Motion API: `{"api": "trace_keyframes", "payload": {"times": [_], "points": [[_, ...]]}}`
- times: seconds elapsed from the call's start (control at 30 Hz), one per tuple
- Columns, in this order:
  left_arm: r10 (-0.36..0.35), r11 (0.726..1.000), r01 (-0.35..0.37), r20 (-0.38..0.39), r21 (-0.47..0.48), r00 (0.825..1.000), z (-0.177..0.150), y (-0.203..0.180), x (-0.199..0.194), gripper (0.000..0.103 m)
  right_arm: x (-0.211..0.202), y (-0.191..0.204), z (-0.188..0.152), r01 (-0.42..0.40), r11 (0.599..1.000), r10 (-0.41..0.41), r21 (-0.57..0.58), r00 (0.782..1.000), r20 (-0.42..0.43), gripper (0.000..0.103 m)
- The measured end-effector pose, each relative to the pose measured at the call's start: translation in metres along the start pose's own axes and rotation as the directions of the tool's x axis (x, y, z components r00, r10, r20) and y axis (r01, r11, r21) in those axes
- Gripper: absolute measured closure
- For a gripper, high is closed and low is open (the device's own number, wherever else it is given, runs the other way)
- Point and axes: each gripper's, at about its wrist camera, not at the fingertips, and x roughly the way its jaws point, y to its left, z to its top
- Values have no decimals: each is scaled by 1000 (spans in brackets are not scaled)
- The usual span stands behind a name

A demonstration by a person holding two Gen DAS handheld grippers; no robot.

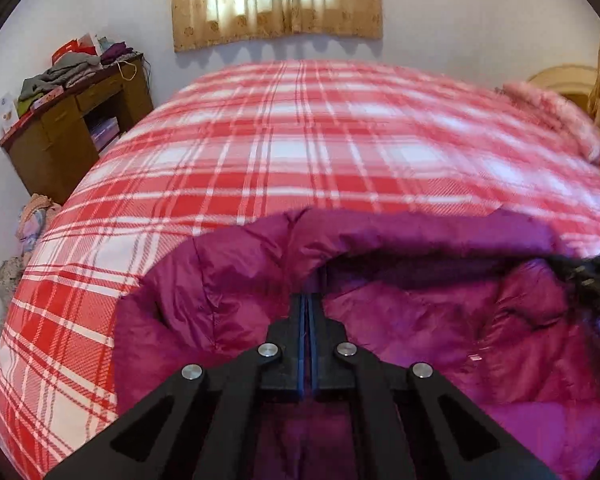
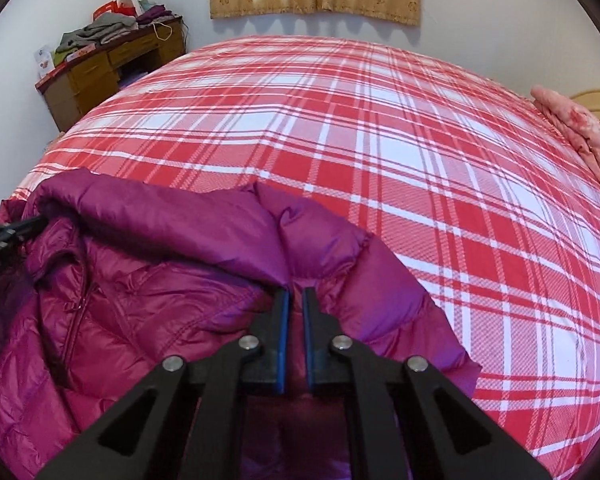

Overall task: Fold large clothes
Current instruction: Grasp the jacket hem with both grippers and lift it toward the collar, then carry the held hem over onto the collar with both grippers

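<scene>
A magenta puffer jacket lies bunched at the near edge of the bed, its zipper facing up. In the left wrist view my left gripper is shut on a raised fold of the jacket's edge, which drapes over the fingertips. My right gripper is shut on another part of the same edge of the jacket, with fabric pinched between its blue pads. Each gripper shows dark and blurred at the side of the other's view: the right gripper and the left gripper.
The bed carries a red and white plaid sheet that stretches far beyond the jacket. A pink folded cover lies at the bed's right end. A brown desk piled with clothes stands at the back left, under a curtained window.
</scene>
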Motion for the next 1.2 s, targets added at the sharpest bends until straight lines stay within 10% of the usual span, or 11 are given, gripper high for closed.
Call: {"api": "trace_keyframes", "payload": {"times": [0.2, 0.37, 0.5, 0.7, 0.77, 0.83, 1.2], "points": [[22, 999, -18, 139, -30, 990, 22, 4, -36, 101, 4, 1, -2, 10, 1000, -10, -5, 1000, 6, 95], [127, 990, -127, -7, -54, 992, 36, 11, 17, 100, 3, 2, -5, 14, 1000, -14, -7, 1000, 8, 95], [90, 995, -95, -104, -37, 990, 14, 11, 46, 100, 0, -2, -7, 7, 1000, -7, -3, 1000, 1, 96], [-41, 982, 38, -15, -184, 999, 19, 36, 21, 100, -6, -4, -11, 0, 999, 0, -32, 1000, 11, 96], [-76, 970, 88, 63, -227, 995, 31, 42, 4, 79, -8, -1, -13, 7, 999, -7, -44, 1000, 15, 96], [-79, 968, 102, 110, -229, 991, 43, 40, -8, 8, -11, -1, -13, 6, 999, -6, -46, 1000, 16, 95], [4, 995, 10, 137, -96, 991, 79, -3, -5, 6, -66, -28, 8, 63, 995, -73, 83, 990, 121, 87]]}}
